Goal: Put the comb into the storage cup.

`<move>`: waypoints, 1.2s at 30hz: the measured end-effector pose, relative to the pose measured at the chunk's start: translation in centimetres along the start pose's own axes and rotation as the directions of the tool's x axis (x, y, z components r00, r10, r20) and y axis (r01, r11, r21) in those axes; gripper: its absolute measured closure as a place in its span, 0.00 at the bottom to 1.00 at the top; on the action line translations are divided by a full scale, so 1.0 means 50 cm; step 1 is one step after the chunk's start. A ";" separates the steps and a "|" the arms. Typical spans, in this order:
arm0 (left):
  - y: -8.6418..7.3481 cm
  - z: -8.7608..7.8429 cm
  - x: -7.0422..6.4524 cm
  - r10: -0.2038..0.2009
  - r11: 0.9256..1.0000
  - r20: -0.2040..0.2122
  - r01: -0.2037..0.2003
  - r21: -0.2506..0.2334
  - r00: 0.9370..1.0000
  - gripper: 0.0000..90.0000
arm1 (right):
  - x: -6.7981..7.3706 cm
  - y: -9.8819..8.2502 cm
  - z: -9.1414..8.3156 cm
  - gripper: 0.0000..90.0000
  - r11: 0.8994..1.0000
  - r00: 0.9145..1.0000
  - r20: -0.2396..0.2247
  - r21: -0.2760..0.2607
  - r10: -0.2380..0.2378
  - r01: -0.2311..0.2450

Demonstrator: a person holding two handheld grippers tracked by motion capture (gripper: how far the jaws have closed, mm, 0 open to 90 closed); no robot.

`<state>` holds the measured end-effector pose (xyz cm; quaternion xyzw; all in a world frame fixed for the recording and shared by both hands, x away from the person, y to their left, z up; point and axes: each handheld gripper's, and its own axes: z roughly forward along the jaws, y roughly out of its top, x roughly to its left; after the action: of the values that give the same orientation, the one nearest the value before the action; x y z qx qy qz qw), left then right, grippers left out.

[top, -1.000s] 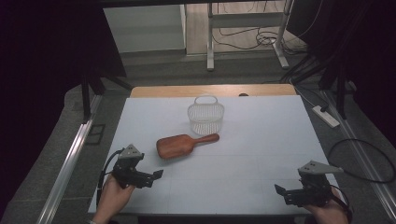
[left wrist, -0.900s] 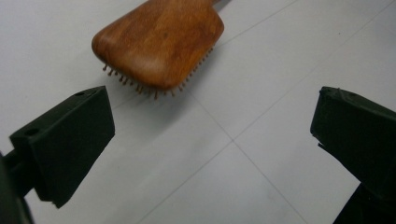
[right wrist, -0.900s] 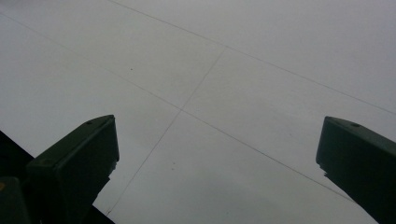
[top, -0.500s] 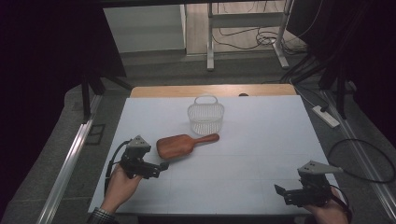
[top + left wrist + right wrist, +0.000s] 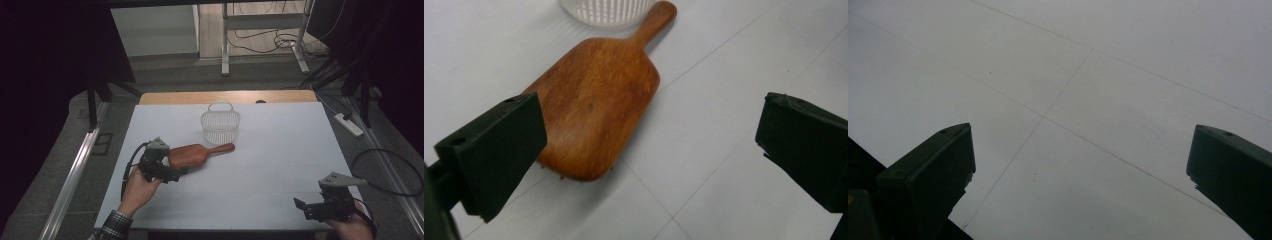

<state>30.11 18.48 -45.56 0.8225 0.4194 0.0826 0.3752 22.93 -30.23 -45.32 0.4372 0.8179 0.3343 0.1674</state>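
A reddish-brown wooden paddle hairbrush [image 5: 197, 154] lies flat, back upward, on the white table [image 5: 280, 150], a little left of the table's middle. Its long axis runs across the table and slightly away from the person: the broad head points left, and the narrow handle points right, ending just beside the foot of a small white slatted plastic basket [image 5: 220, 123] that stands behind it. The left gripper [image 5: 170, 172] sits at the head end, touching or nearly touching the brush, with its jaws spread wide and holding nothing. In the left gripper view the brush [image 5: 599, 107] lies ahead and to the left of centre, its near edge passing by the left jaw while the right jaw stands well clear over bare table, so the brush is not yet centred in the gap. That view also shows short bristle tips under the near edge, which the high view does not reveal. The right gripper [image 5: 306, 206] rests near the table's front right corner, well apart from the brush, jaws likewise wide and empty; the right gripper view looks on plain table [image 5: 1088, 90]. The left hand [image 5: 139, 187] is clearly the nearer.
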 end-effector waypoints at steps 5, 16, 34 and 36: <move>0.017 0.011 0.006 -0.003 1.000 0.017 0.003 0.006 1.000 0.00 | 0.000 0.000 0.001 0.00 1.000 1.000 0.000 0.003 0.000 0.000; 0.055 0.042 0.008 0.029 0.999 0.037 -0.030 0.021 0.999 0.00 | 0.000 0.000 0.001 0.00 1.000 1.000 -0.002 0.004 -0.001 0.001; 0.106 0.093 0.015 0.054 0.997 0.047 -0.056 0.049 0.997 0.00 | 0.000 0.001 0.002 0.00 1.000 1.000 -0.005 0.010 -0.003 0.003; 0.112 0.100 0.016 0.055 0.997 0.047 -0.057 0.051 0.997 0.00 | 0.000 0.001 0.003 0.00 1.000 1.000 -0.006 0.012 -0.004 0.004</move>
<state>36.41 14.30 -45.38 0.8452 0.3896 0.0634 0.3603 23.03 -30.18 -45.38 0.4356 0.8214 0.3303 0.1630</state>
